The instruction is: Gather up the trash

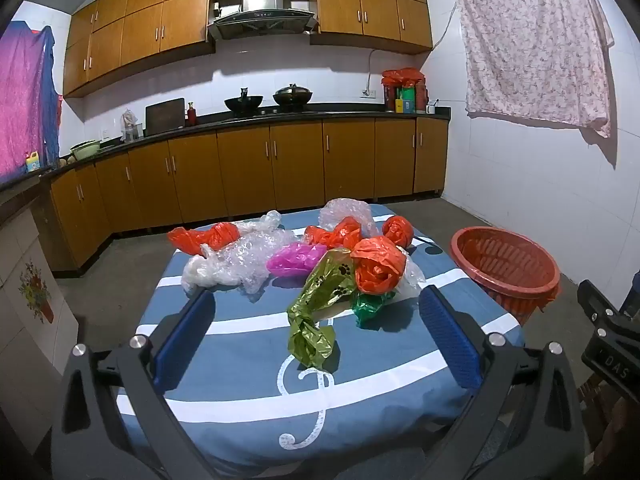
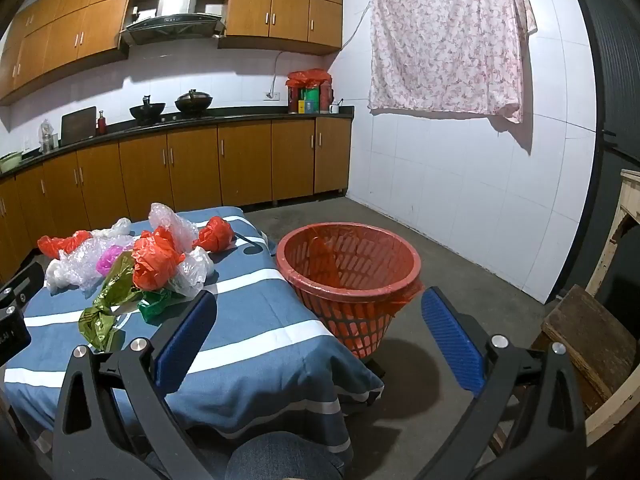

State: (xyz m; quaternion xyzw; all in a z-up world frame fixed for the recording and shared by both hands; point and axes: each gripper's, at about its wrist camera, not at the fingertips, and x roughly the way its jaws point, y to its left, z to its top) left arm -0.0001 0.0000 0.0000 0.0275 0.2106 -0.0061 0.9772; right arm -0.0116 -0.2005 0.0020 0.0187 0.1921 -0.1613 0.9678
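Left gripper (image 1: 316,308) jaws wide, nothing between, hovering over table (image 1: 240,360). Crumpled plastic bags (image 1: 304,256) piled mid-table. Right gripper (image 2: 320,312) jaws wide, nothing gripped, facing red basket (image 2: 348,276) on floor beside table.

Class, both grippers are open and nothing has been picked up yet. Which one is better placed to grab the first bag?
Probably the left gripper: the green-gold bag lies right between its open jaws. The right gripper looks past the table's edge toward the red basket, with the bags off to its left.
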